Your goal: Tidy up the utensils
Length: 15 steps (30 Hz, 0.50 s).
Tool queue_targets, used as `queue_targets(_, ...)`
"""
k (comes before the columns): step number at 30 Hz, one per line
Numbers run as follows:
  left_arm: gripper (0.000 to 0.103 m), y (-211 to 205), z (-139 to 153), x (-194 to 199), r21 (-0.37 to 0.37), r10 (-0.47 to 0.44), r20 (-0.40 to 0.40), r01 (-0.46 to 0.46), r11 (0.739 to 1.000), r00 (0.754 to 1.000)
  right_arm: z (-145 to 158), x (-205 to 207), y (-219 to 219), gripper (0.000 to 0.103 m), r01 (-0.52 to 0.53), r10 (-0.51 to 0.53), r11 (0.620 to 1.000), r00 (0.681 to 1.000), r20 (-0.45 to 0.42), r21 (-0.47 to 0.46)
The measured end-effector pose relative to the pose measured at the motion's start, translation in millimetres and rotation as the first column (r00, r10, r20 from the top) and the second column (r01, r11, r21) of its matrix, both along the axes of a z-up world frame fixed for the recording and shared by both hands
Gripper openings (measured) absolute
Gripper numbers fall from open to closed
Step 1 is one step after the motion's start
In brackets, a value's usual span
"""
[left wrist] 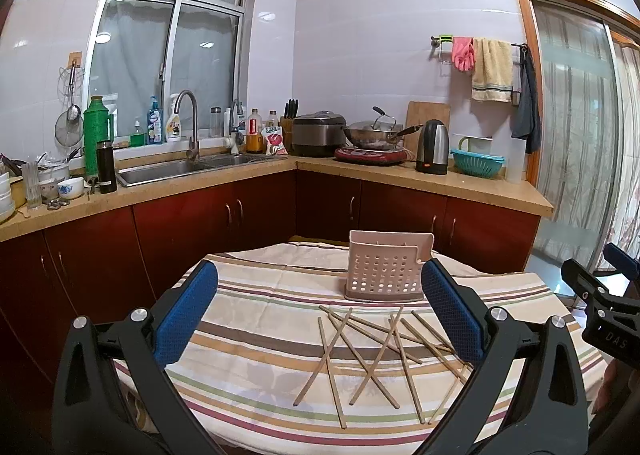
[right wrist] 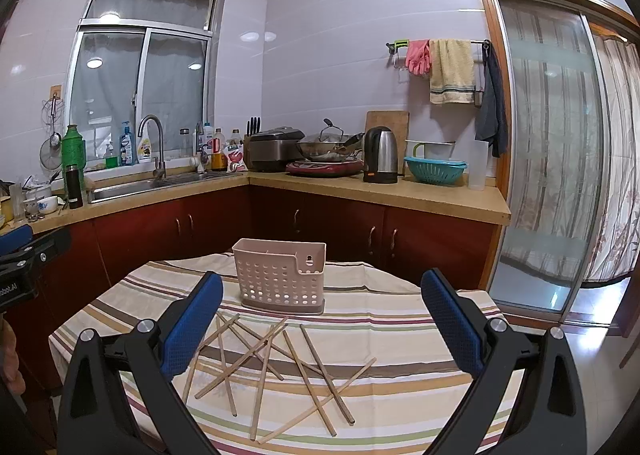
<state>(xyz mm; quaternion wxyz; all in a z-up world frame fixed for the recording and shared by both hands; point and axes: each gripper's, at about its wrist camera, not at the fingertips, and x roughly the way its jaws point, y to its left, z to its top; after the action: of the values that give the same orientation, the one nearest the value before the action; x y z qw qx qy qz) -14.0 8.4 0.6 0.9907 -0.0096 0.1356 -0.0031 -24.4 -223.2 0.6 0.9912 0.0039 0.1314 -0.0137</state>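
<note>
Chopsticks (left wrist: 362, 355) are being left scattered and crossed on the worktop (left wrist: 248, 295) before the holder (left wrist: 386, 269). Both the left gripper (left wrist: 320, 311) and right gripper (right wrist: 322, 315) are being held wide above them, neither clearly nearer.

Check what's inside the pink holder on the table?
The pink holder stands upright behind the scattered chopsticks. Nothing sticks out above its rim, and no sticks show through the wall holes. A divider shows at the top; the bottom of the compartments is hidden by the walls.
</note>
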Motion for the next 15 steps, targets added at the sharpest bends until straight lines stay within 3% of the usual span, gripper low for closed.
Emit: queue_targets(15,0.099,1.3,2.1,-0.1,0.001,0.0,0.0,0.0,1.0,1.0,-0.5,0.5,0.4,0.097,0.001,-0.001,1.0,1.0,0.0,0.0)
